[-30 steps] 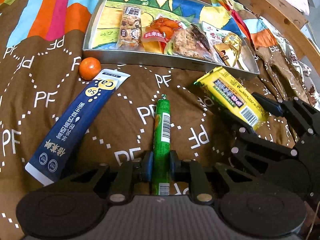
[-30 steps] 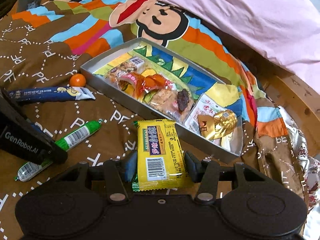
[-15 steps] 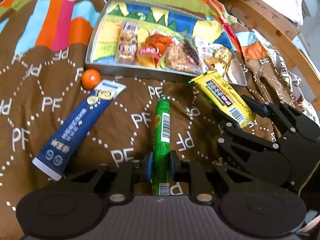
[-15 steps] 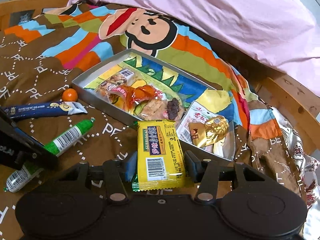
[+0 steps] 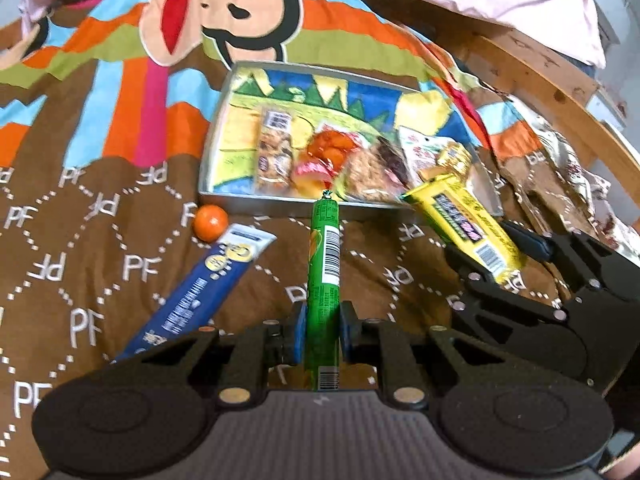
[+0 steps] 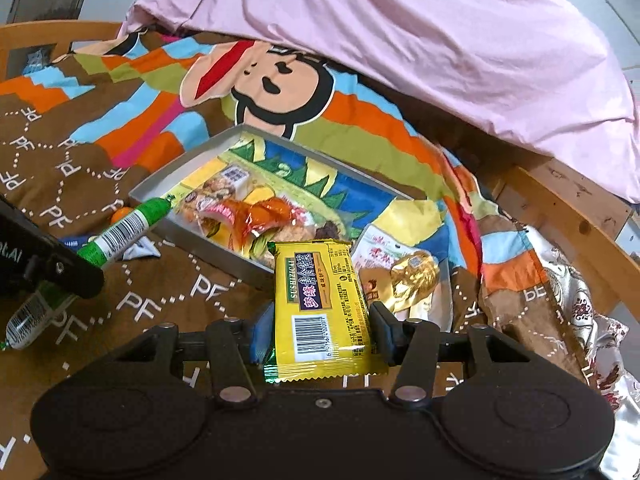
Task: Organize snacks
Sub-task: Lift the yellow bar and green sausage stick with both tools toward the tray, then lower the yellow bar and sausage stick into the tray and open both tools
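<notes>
1. The left tool point(image 5: 322, 338) is clamped on a green, stick-shaped sausage in plastic wrap point(image 5: 325, 276), whose far tip reaches the near wall of the shallow grey metal tray with a cartoon-printed floor point(image 5: 280, 203).
2. The right tool point(image 6: 318, 334) grips a flat yellow snack packet point(image 6: 322, 300), held over the tray's near right corner.
3. A small orange fruit point(image 5: 210, 219) and a long dark-blue sachet point(image 5: 196, 296) lie on the brown bedspread point(image 5: 80, 280) just in front of the tray's left end.
</notes>
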Motion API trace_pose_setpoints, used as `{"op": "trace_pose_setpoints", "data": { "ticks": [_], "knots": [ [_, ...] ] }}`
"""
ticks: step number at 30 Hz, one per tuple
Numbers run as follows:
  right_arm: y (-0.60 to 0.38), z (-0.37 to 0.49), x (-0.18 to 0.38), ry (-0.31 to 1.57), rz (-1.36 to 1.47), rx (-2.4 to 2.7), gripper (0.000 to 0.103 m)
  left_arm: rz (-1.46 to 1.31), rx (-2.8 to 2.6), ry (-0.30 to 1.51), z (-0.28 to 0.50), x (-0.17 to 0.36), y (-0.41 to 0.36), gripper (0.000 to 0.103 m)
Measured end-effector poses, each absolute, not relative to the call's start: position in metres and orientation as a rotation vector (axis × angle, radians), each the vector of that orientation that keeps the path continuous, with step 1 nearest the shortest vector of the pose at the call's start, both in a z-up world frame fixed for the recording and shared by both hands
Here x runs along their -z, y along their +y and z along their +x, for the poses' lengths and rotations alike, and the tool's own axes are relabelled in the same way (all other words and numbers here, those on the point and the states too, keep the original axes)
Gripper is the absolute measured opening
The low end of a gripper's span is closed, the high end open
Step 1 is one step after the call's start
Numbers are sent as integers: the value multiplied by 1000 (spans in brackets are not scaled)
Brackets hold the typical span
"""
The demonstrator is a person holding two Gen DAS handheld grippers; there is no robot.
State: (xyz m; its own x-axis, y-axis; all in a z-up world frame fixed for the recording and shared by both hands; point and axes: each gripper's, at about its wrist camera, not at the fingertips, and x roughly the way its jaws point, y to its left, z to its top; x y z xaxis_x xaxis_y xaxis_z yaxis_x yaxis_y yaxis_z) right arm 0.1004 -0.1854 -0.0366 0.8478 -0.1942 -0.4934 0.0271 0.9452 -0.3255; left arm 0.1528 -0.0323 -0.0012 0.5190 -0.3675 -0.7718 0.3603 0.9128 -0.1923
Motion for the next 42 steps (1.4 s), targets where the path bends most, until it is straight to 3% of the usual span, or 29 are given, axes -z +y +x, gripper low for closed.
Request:
{"op": "trace_pose_setpoints", "data": {
  "ticks": [13,17,24,42],
  "knots": [
    [-192,118,30,481,-323,169,53,9,397,784,161,-17,-37,18],
    [-194,143,26,407,-431,206,53,-12,408,751,185,-28,-48,18],
    [-232,193,24,411,-334,270,53,-74,406,612,241,-38,-59,18],
    [-262,256,60,516,-195,303,52,-195,473,714,328,48,-71,18]
  ]
}}
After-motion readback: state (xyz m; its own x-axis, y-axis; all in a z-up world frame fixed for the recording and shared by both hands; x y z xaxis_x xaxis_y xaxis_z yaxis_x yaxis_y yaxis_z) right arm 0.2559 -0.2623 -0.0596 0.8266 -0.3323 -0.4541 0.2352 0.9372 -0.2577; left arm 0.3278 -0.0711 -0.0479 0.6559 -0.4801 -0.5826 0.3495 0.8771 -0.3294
